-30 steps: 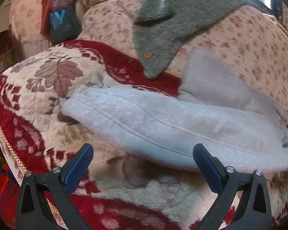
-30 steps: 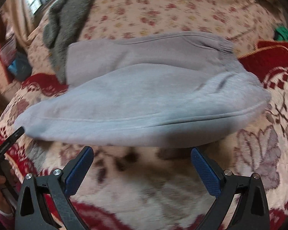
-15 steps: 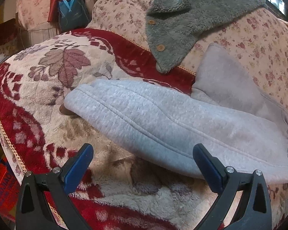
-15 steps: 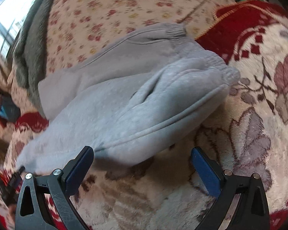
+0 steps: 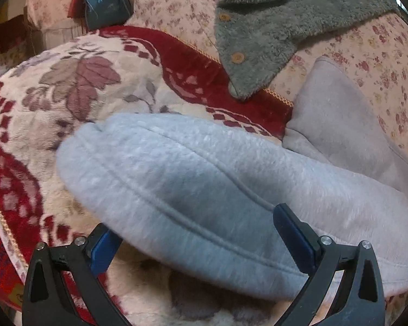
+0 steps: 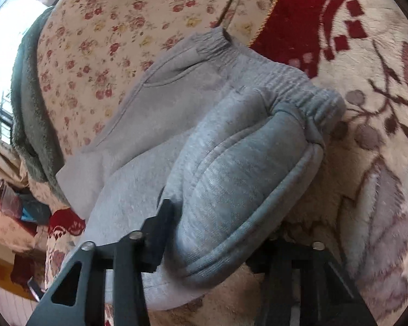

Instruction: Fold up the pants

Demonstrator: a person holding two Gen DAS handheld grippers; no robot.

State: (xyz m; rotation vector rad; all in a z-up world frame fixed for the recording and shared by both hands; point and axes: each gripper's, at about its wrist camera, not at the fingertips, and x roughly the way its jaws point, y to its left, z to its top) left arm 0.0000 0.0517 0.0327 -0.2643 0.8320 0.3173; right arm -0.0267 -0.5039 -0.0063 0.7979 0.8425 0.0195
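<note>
The light grey fleece pants (image 5: 204,184) lie folded lengthwise on a floral red and cream blanket (image 5: 76,89). My left gripper (image 5: 195,236) is open, its two blue-padded jaws straddling the near edge of the leg end, one pad under the fabric edge. In the right wrist view the pants (image 6: 231,168) show their elastic waistband (image 6: 307,100). My right gripper (image 6: 217,233) has closed in around the waist end's near fold; the left finger (image 6: 160,225) presses the cloth, the right finger is hidden beneath it.
A grey fuzzy jacket with buttons (image 5: 272,35) lies on the rose-print sofa back (image 5: 380,62) behind the pants. A blue bag (image 5: 103,5) stands at the far left. The blanket's edge (image 5: 2,217) drops off at the left.
Both grippers moved forward onto the pants. The right gripper swung to the waist end and narrowed from wide open onto the fold. The left gripper now straddles the leg edge.
</note>
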